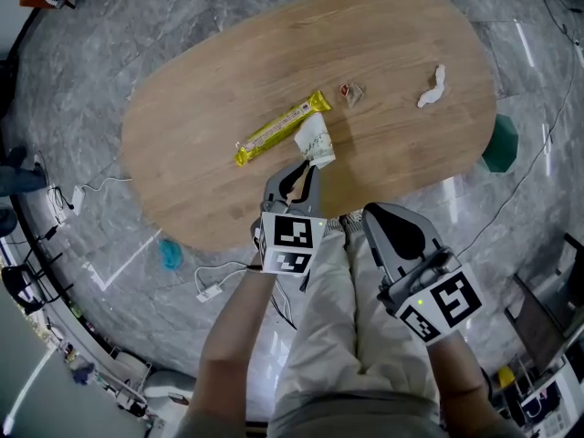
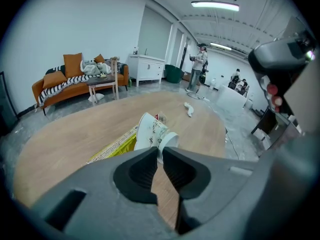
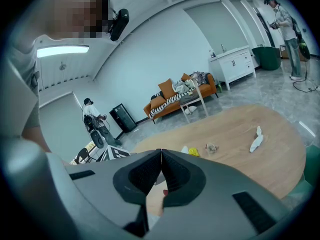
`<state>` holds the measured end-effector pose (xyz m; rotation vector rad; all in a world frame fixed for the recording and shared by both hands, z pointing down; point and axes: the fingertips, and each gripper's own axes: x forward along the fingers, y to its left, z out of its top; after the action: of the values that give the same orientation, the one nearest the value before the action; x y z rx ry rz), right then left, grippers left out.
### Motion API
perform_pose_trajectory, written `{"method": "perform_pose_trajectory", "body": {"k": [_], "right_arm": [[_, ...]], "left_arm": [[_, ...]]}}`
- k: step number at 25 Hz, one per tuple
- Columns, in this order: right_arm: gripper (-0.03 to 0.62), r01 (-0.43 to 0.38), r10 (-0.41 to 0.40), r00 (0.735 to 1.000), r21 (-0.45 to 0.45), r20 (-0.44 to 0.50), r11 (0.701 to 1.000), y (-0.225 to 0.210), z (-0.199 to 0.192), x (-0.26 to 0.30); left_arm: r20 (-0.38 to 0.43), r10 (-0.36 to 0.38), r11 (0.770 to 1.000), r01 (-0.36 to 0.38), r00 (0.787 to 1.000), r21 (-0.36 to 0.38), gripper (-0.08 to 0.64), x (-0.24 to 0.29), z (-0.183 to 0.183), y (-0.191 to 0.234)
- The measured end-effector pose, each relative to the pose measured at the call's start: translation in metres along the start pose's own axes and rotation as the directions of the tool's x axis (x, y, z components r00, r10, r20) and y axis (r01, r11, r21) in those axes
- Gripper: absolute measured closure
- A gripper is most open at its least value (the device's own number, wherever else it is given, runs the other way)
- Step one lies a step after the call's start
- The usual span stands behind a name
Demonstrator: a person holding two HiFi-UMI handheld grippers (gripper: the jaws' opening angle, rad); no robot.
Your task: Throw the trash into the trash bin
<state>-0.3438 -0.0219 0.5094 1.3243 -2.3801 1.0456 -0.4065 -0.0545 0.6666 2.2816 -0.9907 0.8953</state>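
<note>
An oval wooden table (image 1: pixel 196 149) carried four bits of litter.
From its centre in the head view, a yellow wrapper (image 1: pixel 278 129) lay slantwise toward 8 o'clock. A white paper cup (image 1: pixel 313 140) sat tipped over just beside it at 6 o'clock, a small clear wrapper (image 1: pixel 351 93) at 2 o'clock, and a crumpled white tissue (image 1: pixel 432 88) well out at 3 o'clock.

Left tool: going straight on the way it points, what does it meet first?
The white paper cup, already pinched at the left tool's tips; past it, probably the wooden tabletop.
</note>
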Motion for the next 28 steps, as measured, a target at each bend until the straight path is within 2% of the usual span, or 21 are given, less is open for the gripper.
{"method": "perform_pose_trajectory", "body": {"k": [19,28], "right_arm": [[0.583,0.019,-0.019,1.000,-0.017,0.002,1.000,0.015,0.001,0.015],[0.583,0.042,-0.042,0.999,0.014,0.011,0.999,-0.002,-0.004,-0.003]], "left_arm": [[0.058,-0.047,0.997,0.051,0.997,-0.066,0.518,-0.022,0.017,0.006],[0.059,-0.063,0.996,0.066,0.996,-0.051,0.518,-0.017,0.023,-0.012]]}}
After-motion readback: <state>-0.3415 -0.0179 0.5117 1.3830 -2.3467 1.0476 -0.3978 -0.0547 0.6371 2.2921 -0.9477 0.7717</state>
